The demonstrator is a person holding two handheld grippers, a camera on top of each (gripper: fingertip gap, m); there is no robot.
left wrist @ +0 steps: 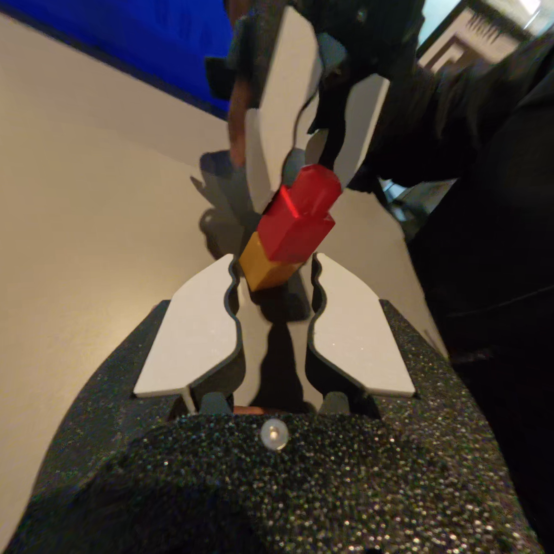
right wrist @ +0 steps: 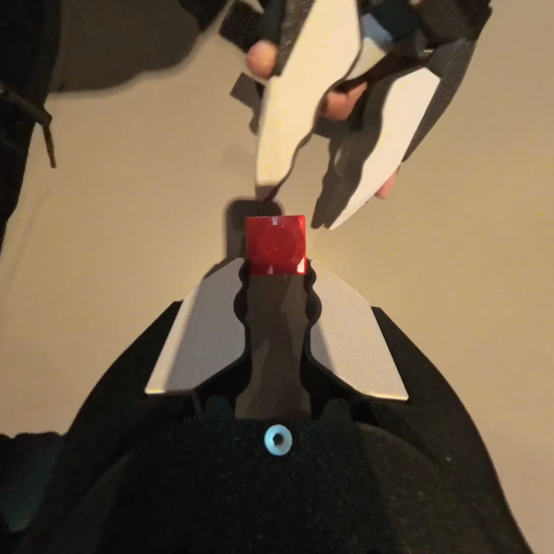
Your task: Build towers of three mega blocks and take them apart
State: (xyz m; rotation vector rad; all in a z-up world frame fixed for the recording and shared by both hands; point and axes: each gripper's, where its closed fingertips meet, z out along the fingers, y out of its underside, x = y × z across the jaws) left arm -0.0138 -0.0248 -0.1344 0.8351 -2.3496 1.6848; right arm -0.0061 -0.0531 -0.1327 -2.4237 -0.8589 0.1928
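We see a red block (left wrist: 295, 221) stacked on a yellow block (left wrist: 266, 269) on the beige surface (left wrist: 90, 209), our right gripper (right wrist: 277, 266) clamping the red one, our left gripper (left wrist: 274, 263) spread open around the yellow.

Two mega blocks are in sight: one red block (left wrist: 295, 223) stacked on one yellow block (left wrist: 265, 271). Two grippers work over one beige table (left wrist: 90, 180), the left gripper (left wrist: 274, 260) and the right gripper (right wrist: 275, 263).
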